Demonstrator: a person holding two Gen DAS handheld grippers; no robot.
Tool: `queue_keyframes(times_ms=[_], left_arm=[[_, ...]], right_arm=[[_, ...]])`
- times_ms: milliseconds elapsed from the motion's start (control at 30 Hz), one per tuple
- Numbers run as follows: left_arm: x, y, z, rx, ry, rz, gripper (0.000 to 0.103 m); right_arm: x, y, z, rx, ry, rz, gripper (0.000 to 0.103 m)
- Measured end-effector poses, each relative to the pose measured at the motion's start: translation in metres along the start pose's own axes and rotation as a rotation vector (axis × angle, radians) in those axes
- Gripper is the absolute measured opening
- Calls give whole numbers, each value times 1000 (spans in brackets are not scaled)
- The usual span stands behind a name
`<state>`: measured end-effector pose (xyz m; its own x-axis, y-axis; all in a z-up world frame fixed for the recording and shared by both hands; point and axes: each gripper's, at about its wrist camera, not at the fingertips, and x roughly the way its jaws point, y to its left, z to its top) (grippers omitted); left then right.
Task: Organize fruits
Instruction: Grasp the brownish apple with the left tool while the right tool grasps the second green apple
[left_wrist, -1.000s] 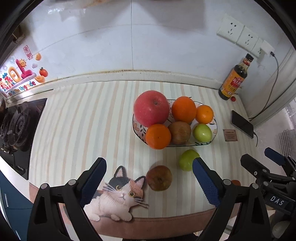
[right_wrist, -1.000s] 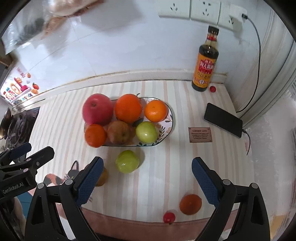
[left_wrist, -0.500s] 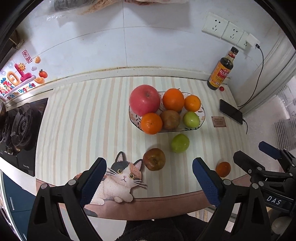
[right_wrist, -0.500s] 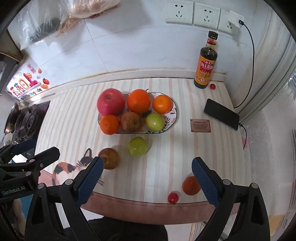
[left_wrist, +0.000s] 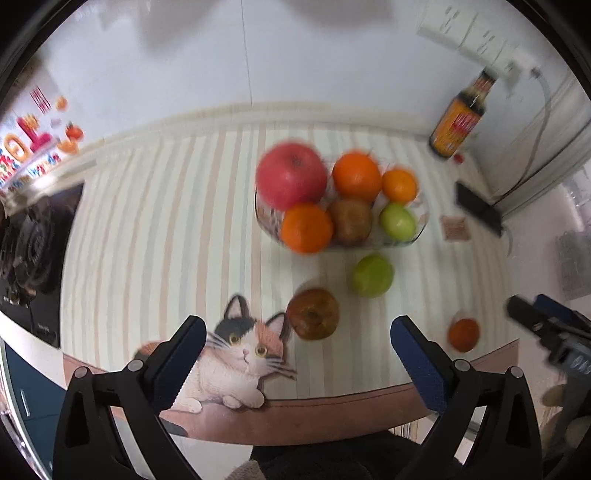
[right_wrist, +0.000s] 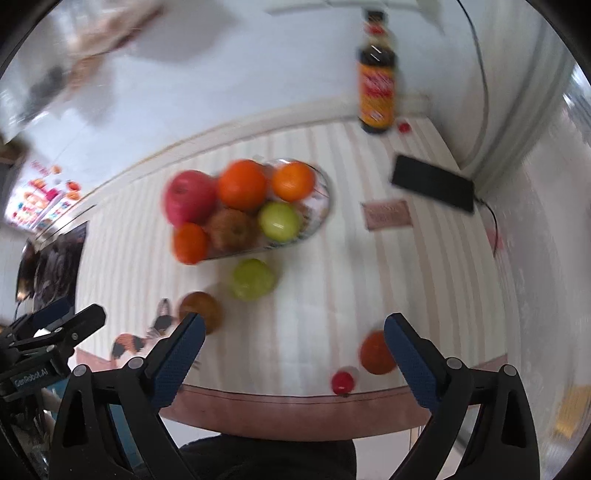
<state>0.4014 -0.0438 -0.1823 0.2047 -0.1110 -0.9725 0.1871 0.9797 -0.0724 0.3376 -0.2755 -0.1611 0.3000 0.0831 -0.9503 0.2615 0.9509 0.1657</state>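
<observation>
A patterned plate (left_wrist: 423, 221) holds a red apple (left_wrist: 291, 175), oranges, a brown fruit and a green apple. Loose on the striped counter lie a green apple (left_wrist: 371, 275), a brown apple (left_wrist: 313, 314) and a small orange (left_wrist: 463, 334). My left gripper (left_wrist: 296, 323) hovers above the brown apple, jaws opening, with nothing between them. My right gripper (right_wrist: 294, 318) is open and empty above the counter's front. The small orange (right_wrist: 375, 352) lies by its right finger, with a tiny red fruit (right_wrist: 343, 382) near the edge.
A sauce bottle (left_wrist: 458, 122) stands at the back right by the wall. A black phone (left_wrist: 478, 208) and a small card (left_wrist: 456, 229) lie right of the plate. A gas stove (left_wrist: 29, 236) is at the left. A cat picture (left_wrist: 240, 354) marks the counter's front edge.
Both grippers rose and then came back down toward the counter, so the fruit looks larger than half a second ago. The right view has rolled. No fruit has moved.
</observation>
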Motion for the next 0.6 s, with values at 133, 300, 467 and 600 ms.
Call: queue_keyframes(times_ms=[133, 300, 467, 600], left_arm=[[46, 0, 1, -17, 91, 10, 102], [94, -3, 5, -45, 184, 8, 102], [137, -6, 11, -72, 276, -25, 102], [158, -5, 11, -96, 312, -54, 88]], right_arm=[[30, -42, 0, 96, 59, -4, 99], [70, -86, -8, 202, 146, 9, 99], [100, -85, -14, 215, 198, 63, 99], [120, -72, -15, 201, 224, 101, 93]])
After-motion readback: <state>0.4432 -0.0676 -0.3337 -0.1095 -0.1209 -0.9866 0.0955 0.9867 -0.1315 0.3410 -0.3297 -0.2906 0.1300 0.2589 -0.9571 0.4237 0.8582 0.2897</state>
